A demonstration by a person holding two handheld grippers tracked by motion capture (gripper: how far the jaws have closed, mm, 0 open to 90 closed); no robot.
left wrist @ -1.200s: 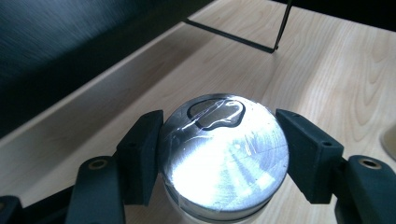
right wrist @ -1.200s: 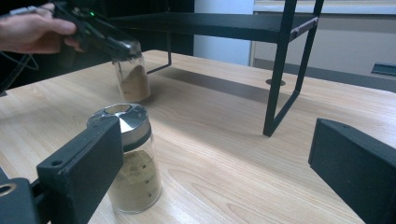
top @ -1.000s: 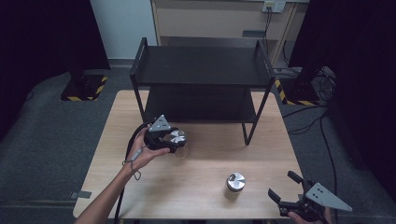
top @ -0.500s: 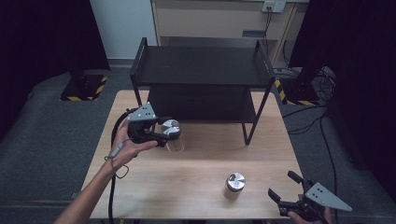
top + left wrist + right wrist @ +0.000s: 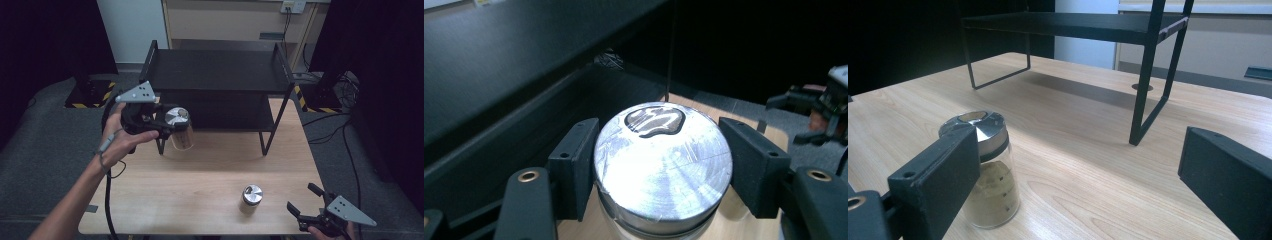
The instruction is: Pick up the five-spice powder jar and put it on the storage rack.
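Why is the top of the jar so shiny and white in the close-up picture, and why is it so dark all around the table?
In the left gripper view, light glares off the held jar's metal lid, washing it white. In the high view, the wooden table is lit while the surroundings stay nearly black. In the right gripper view, the black shelf casts a soft shadow on the wood.
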